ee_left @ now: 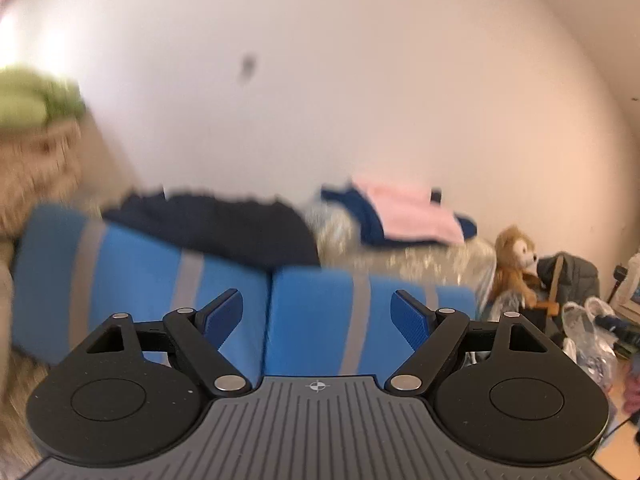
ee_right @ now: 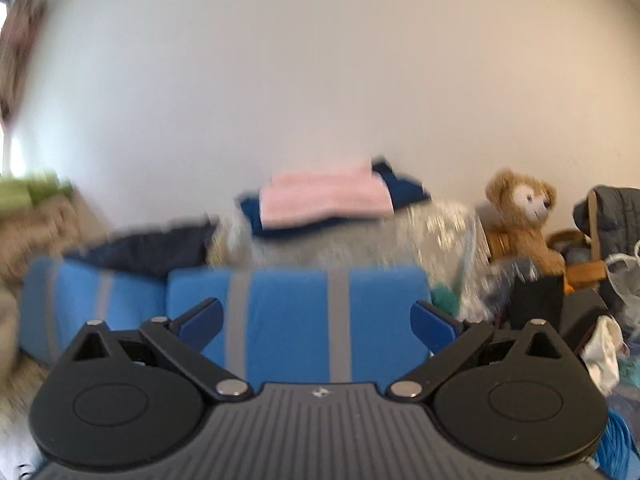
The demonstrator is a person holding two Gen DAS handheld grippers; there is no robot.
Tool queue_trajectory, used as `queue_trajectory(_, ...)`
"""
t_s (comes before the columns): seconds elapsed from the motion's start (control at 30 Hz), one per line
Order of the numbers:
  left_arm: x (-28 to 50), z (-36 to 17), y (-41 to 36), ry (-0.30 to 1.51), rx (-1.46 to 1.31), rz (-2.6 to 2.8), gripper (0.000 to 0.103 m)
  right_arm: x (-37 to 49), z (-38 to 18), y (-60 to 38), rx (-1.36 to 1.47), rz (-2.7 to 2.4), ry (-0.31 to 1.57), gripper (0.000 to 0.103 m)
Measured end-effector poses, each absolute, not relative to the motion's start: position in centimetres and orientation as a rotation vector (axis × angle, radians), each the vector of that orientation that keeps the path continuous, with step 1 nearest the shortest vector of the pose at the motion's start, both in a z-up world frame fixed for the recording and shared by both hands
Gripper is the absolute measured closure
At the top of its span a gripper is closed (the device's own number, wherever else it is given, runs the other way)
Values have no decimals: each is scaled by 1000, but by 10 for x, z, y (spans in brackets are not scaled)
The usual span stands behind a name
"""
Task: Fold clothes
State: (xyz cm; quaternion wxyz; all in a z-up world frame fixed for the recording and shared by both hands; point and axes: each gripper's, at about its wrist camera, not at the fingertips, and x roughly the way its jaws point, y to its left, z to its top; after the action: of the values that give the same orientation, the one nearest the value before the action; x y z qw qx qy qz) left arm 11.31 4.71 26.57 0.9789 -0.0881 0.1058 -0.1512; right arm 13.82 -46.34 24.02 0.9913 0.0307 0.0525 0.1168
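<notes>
Left wrist view shows the left gripper (ee_left: 318, 314) with its ribbed blue fingers (ee_left: 224, 314) spread wide and empty, close before a smooth bright-blue garment with grey stripes (ee_left: 160, 280), lying folded with a dark navy cloth (ee_left: 224, 228) draped behind it. Farther right, a soft pink folded towel (ee_left: 412, 214) rests on deep-blue fabric (ee_left: 368, 216). Right gripper (ee_right: 316, 326) likewise gapes wide, empty, near the same striped garment, a fuzzy brown teddy bear (ee_right: 520, 216) at far right.

Home bedroom: teddy bear (ee_right: 520, 216), piled clothes (ee_right: 326, 196)

Both the left tool (ee_left: 317, 316) and right tool (ee_right: 316, 322) are level, fingers spread wide, gripping nothing.
</notes>
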Motion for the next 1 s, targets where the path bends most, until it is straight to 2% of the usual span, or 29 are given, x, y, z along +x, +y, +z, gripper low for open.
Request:
queue_trajectory(0.17, 81, 287, 78, 137, -183, -290, 21, 110, 288, -489, 56, 226, -13, 0)
queue_trajectory(0.27, 62, 287, 95, 135, -177, -282, 21, 92, 294, -495, 44, 256, -32, 0)
queue_trajectory(0.57, 21, 264, 138, 264, -162, -218, 21, 40, 301, -511, 2, 360, -67, 0)
queue_trajectory(1.0, -43, 214, 157, 278, -194, -220, 21, 19, 231, -493, -51, 413, 12, 0)
